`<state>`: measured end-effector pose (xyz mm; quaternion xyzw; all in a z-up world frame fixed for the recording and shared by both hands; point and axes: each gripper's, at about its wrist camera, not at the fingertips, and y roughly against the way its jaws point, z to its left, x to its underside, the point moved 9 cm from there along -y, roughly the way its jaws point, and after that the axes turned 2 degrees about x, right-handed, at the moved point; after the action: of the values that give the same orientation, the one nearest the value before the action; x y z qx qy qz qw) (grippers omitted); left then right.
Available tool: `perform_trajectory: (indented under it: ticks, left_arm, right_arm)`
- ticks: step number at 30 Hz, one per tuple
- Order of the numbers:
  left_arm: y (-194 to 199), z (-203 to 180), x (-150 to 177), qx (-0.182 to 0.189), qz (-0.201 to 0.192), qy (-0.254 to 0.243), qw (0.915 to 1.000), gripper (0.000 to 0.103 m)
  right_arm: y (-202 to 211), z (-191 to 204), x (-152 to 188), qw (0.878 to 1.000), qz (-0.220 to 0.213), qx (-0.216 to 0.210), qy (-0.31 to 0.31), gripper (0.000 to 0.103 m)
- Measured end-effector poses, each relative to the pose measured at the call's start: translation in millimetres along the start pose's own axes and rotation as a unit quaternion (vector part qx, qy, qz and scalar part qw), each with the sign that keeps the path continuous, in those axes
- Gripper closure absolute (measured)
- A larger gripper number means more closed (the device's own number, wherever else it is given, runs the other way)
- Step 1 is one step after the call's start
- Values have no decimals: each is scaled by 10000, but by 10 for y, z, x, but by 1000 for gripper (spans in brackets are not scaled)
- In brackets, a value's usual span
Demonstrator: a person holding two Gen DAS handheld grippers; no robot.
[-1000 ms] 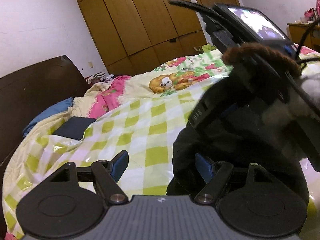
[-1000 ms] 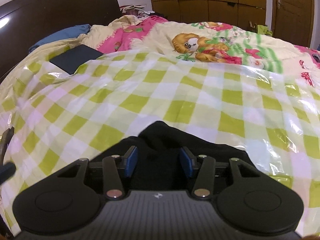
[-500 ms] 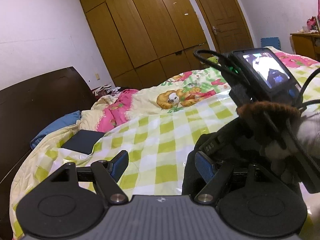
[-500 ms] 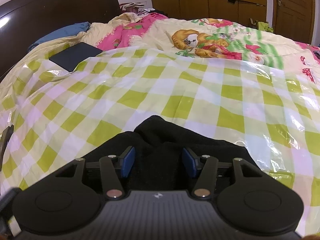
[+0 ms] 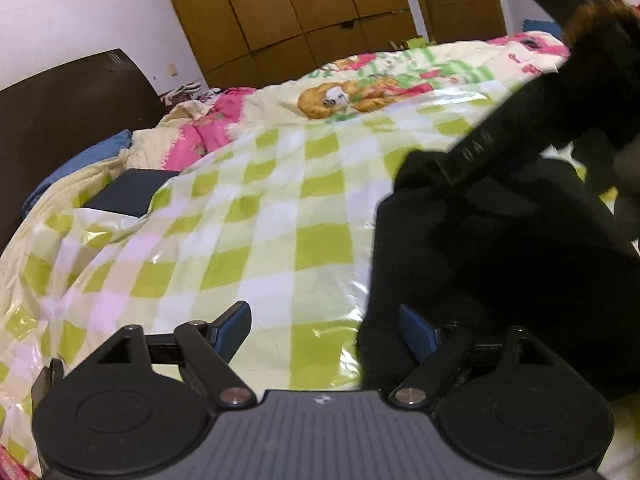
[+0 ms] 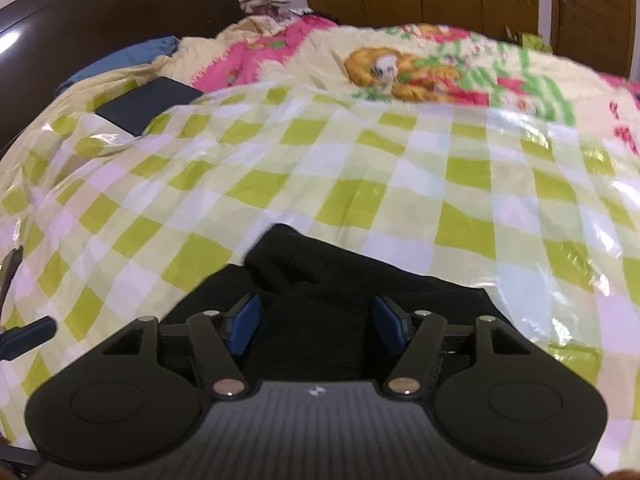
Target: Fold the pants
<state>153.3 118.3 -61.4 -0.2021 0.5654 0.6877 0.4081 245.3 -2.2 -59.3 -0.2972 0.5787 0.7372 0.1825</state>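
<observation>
The black pants lie bunched on the green-checked sheet at the near edge of the bed, filling the 6 o'clock part of the right wrist view and the 3 o'clock side of the left wrist view.

The change is in the jaws. A second ago the right gripper stood narrower over the cloth; now its jaws are opening, with dark fabric lying between the blue pads but neither pad seeming to press on it. That looks like a release. The left gripper is opening too, and wide: its left pad hangs over bare sheet, its right pad just beside the edge of the pants, nothing pinched. It has also dropped lower and closer to the cloth than before.

So the garment is free of both tools, resting as a heap rather than a flat fold. In my judgement a fold has just been laid down, or a fresh grab is being prepared.

A dark flat case sits at 10 o'clock near the headboard, well apart.
</observation>
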Motion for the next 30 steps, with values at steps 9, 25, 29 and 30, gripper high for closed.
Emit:
perform_trajectory:
  ticks: [9, 25, 29, 30]
  left_arm:
    - [-208, 146, -86, -356, 67, -265, 9990, 14]
    - [-144, -143, -430, 1625, 43, -443, 9857, 11]
    - [-349, -207, -301, 2185, 370, -195, 9749, 10]
    - [-383, -190, -291, 2264, 421, -90, 9731, 8]
  right_arm:
    - [-151, 29, -121, 9996, -97, -144, 217, 38]
    - [970, -785, 492, 9929, 1, -633, -1008, 30]
    - [849, -974, 839, 9748, 416, -1032, -1933, 30]
    - [787, -986, 877, 9721, 457, -1078, -2033, 30]
